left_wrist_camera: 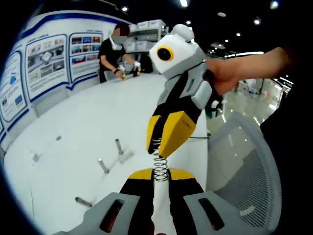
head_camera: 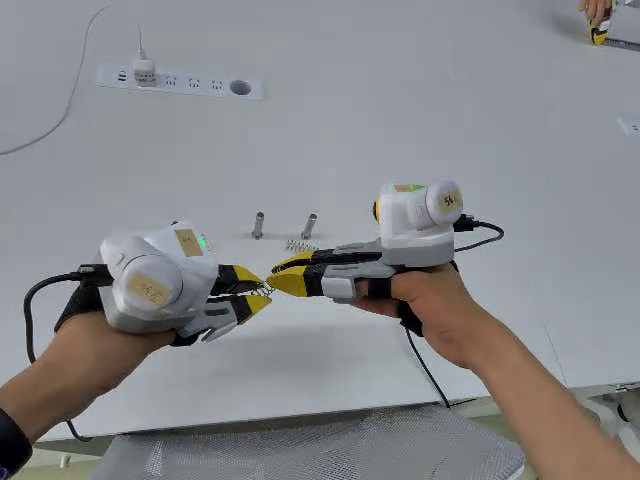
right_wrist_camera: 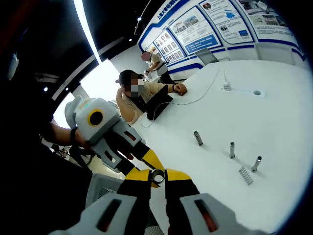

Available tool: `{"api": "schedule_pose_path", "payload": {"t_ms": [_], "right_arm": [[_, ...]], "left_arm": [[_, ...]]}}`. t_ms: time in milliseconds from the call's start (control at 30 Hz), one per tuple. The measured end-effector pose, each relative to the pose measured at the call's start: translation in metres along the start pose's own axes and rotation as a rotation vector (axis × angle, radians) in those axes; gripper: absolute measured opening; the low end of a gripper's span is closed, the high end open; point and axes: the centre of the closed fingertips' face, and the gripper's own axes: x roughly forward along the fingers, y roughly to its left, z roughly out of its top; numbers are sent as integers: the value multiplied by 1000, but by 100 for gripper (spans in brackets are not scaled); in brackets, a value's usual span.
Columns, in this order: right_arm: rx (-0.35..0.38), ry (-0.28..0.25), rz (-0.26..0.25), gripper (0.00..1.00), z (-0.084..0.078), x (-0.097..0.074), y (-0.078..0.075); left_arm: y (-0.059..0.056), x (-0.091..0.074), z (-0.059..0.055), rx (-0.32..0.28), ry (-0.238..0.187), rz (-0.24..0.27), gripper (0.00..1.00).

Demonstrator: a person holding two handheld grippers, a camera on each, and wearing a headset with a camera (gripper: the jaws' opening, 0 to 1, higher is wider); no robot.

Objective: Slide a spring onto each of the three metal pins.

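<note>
Pinching one spring (left_wrist_camera: 160, 168) from both ends, the left gripper (head_camera: 254, 290) and the right gripper (head_camera: 273, 278) meet tip to tip above the near part of the white table (head_camera: 400, 120), each with jaws pressed on the coil, so its long axis runs about level between them. Farther on, past a loose spring (head_camera: 299, 245) lying flat, two bare metal pins (head_camera: 258, 224) (head_camera: 309, 226) stand upright; I judge the right gripper is nearer them, and the held spring must be turned upright to slide over one

left tongs (head_camera: 262, 292) clamped | right tongs (head_camera: 272, 276) clamped | tip-to-tip, held mid-air
</note>
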Motion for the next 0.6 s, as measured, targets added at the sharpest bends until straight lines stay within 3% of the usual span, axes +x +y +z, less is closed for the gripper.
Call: {"api": "schedule_pose_path", "payload": {"t_ms": [267, 600], "right_arm": [[-112, 95, -10, 12, 2, -3, 5], [-239, 192, 23, 12, 5, -6, 8]], "left_arm": [[-2, 0, 6, 7, -23, -16, 10], [-3, -1, 16, 15, -52, -28, 10]]}}
